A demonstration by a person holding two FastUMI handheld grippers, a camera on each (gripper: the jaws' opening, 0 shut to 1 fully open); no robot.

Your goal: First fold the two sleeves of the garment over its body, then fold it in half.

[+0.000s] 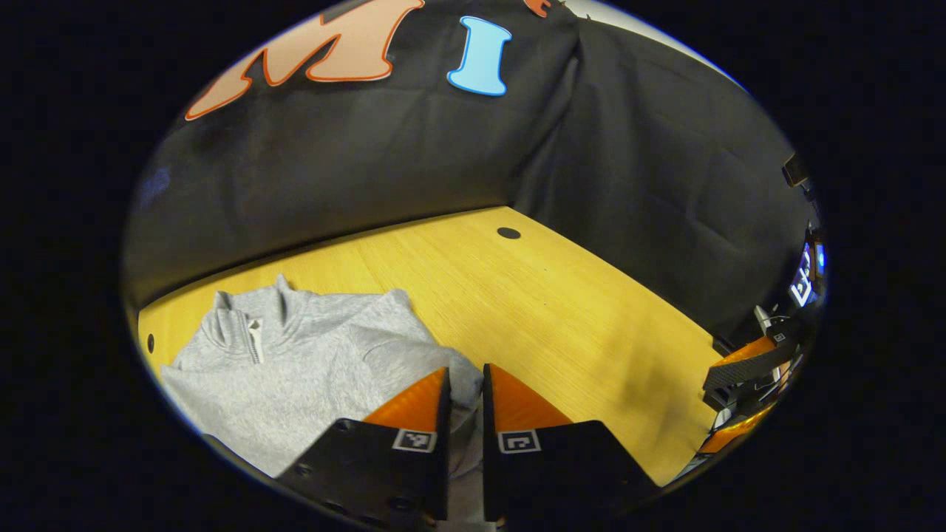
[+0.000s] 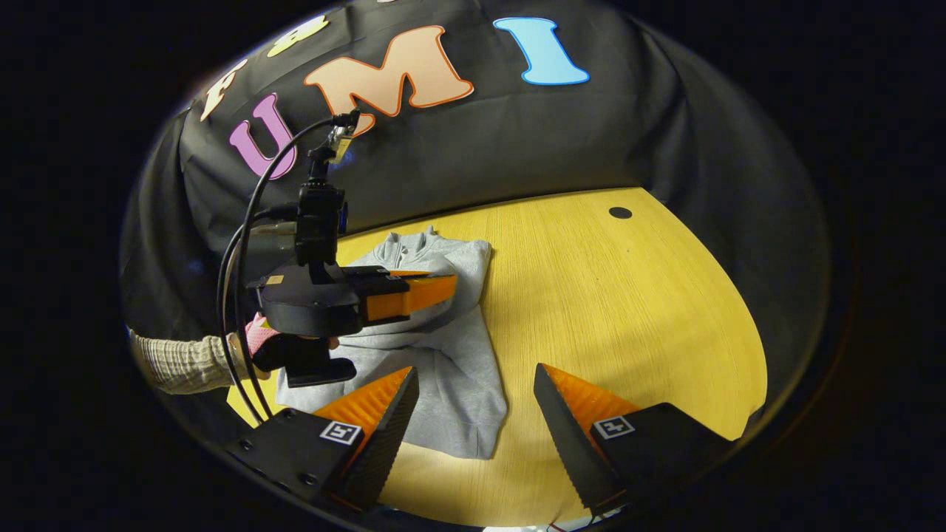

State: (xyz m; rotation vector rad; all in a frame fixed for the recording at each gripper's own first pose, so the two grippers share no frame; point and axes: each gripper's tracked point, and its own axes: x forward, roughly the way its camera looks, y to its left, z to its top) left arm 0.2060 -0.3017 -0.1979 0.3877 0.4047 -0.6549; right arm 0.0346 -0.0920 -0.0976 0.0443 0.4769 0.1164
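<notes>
A grey zip-neck garment [image 1: 295,355] lies on the wooden table [image 1: 562,295], collar toward the back wall. My left gripper [image 1: 467,384] has its fingers almost together with a fold of grey sleeve cloth pinched between them at the garment's right edge. In the right gripper view the garment [image 2: 462,384] lies lengthwise, and the left gripper [image 2: 447,284] hovers low over its upper body, held by a hand [image 2: 259,336]. My right gripper [image 2: 474,371] stands open above the garment's lower hem, nothing between its fingers. It also appears at the far right of the left gripper view [image 1: 743,373].
Bare table [image 2: 635,318] stretches to the right of the garment. A small dark hole [image 2: 620,213] sits near the back corner. A black cable [image 2: 236,244] loops off the left gripper. Black cloth walls close the back and sides.
</notes>
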